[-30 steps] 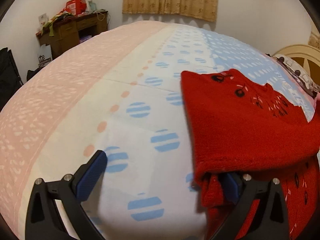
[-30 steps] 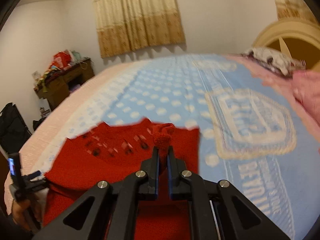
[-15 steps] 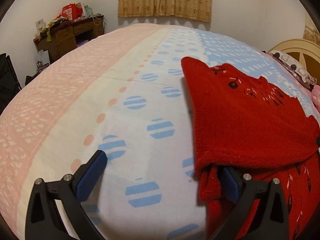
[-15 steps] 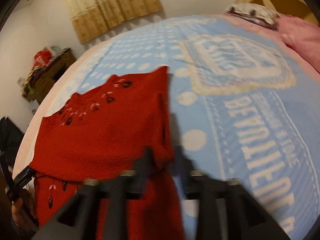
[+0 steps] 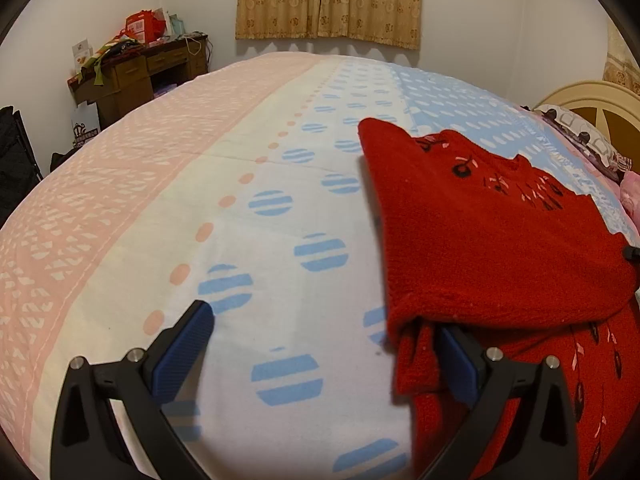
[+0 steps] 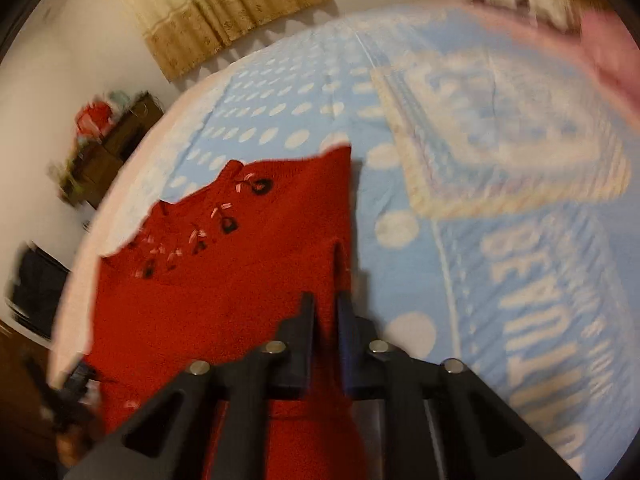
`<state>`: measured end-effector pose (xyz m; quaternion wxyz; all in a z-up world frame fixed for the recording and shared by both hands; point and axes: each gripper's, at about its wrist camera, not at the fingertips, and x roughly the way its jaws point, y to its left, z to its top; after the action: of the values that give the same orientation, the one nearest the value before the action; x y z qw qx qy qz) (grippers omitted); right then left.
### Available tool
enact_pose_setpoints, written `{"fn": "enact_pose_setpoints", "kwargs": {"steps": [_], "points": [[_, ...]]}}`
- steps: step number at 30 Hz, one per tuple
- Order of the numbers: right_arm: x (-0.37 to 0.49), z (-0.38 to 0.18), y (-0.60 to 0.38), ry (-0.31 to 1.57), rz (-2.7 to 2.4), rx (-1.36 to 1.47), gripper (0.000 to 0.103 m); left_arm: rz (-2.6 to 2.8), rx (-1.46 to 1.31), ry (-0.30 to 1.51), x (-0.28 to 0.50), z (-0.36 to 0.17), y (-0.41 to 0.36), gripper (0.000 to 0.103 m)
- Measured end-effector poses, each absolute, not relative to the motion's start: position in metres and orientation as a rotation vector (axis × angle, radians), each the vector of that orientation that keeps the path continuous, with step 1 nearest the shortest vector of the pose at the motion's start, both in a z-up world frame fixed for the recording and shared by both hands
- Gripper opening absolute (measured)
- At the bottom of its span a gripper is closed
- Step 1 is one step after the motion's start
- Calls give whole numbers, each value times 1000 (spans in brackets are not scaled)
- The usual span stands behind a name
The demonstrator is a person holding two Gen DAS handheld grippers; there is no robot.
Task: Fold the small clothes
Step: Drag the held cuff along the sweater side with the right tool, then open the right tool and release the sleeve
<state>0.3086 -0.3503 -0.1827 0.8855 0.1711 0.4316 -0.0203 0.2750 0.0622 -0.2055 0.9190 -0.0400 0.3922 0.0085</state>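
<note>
A small red knitted sweater (image 5: 500, 240) with dark embroidery lies on the bed, its upper part folded down over the lower part. My left gripper (image 5: 320, 344) is open, low at the sweater's left folded edge; its right finger (image 5: 456, 356) is tucked under the fold. In the blurred right wrist view the sweater (image 6: 224, 272) lies ahead and left. My right gripper (image 6: 325, 312) is shut on the sweater's right edge, low over the bed.
The bed has a pink, cream and blue dotted sheet (image 5: 240, 208) and a blue patterned cover (image 6: 500, 208). A cluttered wooden desk (image 5: 136, 68) stands at the far left wall. A cream headboard (image 5: 592, 100) and pillows are at the right.
My right gripper has carried the sweater's edge down and toward me, laying the fold flat. My left gripper has stayed open by the left fold, drawing back slightly.
</note>
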Motion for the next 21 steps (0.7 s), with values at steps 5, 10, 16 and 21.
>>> {"fn": "enact_pose_setpoints", "kwargs": {"steps": [5,10,16,21], "points": [[295,-168,-335,832,-70,311,10,32,-102,797,272,-205,64,103],[290,-193,-351,888,-195,294,11,25,-111,804,268,-204,65,103],[265,-168,-354,782,-176,295,32,21,-141,780,238,-194,70,103],[262,-157,-306,772,23,206,53,68,-119,732,230,-176,69,103]]}}
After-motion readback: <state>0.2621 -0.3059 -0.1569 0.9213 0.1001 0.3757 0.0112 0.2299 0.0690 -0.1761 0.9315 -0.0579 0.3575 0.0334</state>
